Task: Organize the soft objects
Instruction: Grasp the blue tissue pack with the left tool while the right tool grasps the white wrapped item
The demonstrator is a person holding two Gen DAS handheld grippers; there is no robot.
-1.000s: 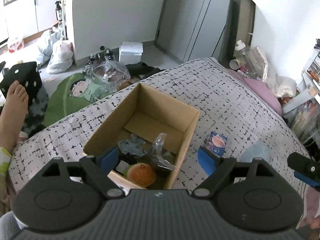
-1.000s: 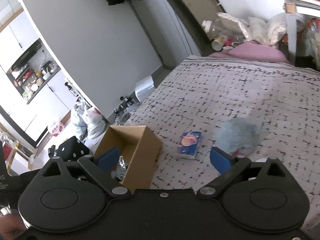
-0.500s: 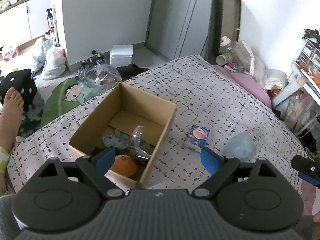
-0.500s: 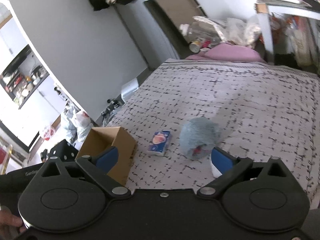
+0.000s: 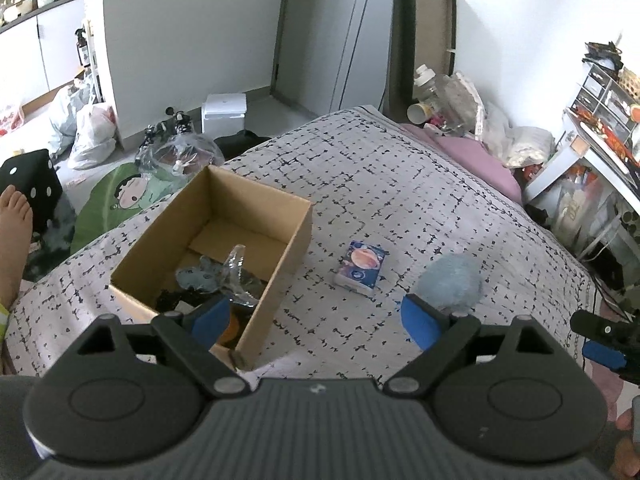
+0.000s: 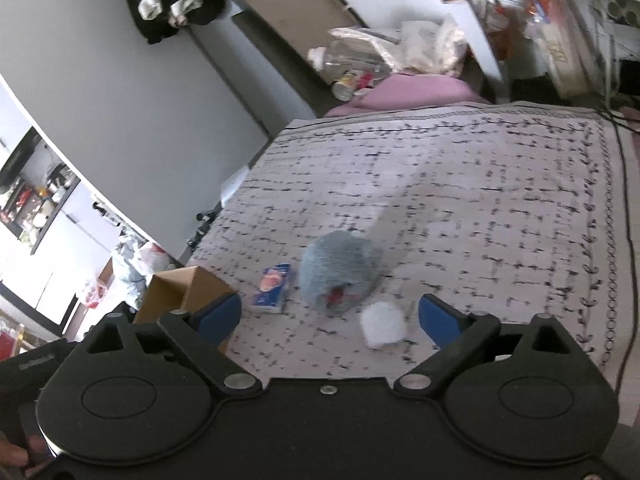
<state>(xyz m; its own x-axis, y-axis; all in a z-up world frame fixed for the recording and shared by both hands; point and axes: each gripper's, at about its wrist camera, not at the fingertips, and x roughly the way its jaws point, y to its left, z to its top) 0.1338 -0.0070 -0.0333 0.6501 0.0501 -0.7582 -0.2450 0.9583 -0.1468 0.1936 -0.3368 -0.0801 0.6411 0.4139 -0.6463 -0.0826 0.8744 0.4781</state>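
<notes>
Both wrist views look down across the bed (image 5: 400, 184) from above; both share the tissue pack (image 6: 272, 288), blurred, perhaps, in the right view

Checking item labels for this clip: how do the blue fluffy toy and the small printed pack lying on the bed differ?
The fluffy toy is a rounded, pale blue, fuzzy lump with a red patch low on its front; the printed pack is a flat, rectangular, smooth pack, dark blue with an orange picture. The fluffy toy is clearly bulkier than the printed pack. The printed pack lies nearer the cardboard box. Both rest on the bedspread, outside the box, ungripped.
</notes>
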